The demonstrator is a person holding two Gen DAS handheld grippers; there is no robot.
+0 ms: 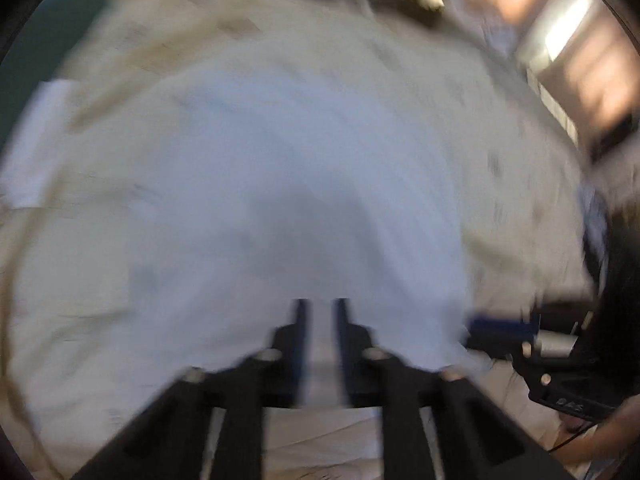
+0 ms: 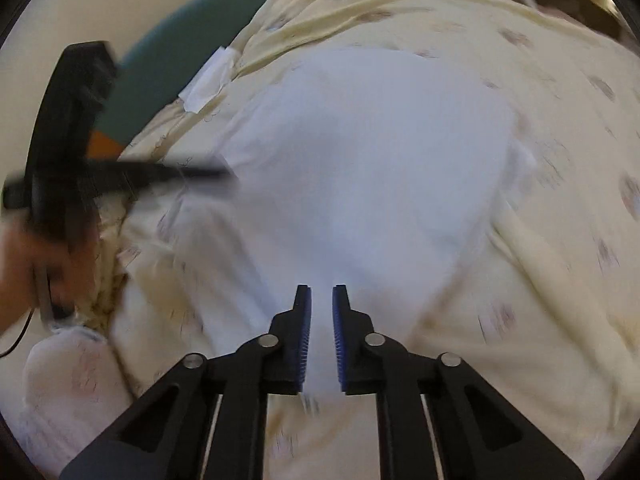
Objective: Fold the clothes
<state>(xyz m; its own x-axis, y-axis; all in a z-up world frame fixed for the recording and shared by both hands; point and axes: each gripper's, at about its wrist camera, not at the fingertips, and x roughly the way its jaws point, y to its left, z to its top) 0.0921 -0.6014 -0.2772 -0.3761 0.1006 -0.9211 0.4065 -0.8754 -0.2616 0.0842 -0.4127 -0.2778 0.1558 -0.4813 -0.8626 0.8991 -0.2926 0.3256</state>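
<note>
1. Spread across both views is a bed covered by a cream-yellow quilt with faint brown printed motifs (image 2: 560,128), rumpled into soft ridges.
2. Lying on the quilt, roughly at its middle, is a white, thin cotton garment (image 2: 360,168), spread mostly flat with a creased edge on its right side.
3. The right hand-held gripper (image 2: 321,300), black with blue ribbed pads, points at the near edge of the white garment. Its two fingers stand apart with a narrow gap, and white cloth shows in that gap; whether the cloth is actually pinched cannot be told.
4. In the right wrist view, the left hand-held gripper (image 2: 224,174) reaches in from the left, blurred, its tips at the garment's left edge. A bare hand (image 2: 36,264) grips its black handle.
5. The left wrist view is heavily blurred. The left gripper's fingers stand slightly apart over the white garment (image 1: 280,184), with pale cloth seen between them; a firm grip cannot be confirmed.
6. At the right edge of that view, the right gripper appears as a blurred blue and black shape (image 1: 504,328) beside the garment.
7. Behind the bed, at upper left, is a dark green padded headboard (image 2: 180,52).
8. A small folded white cloth piece (image 2: 208,80) rests on the quilt just beside the headboard.
9. A pale pinkish pillow-like bundle (image 2: 72,380) sits at the lower left of the right wrist view.
</note>
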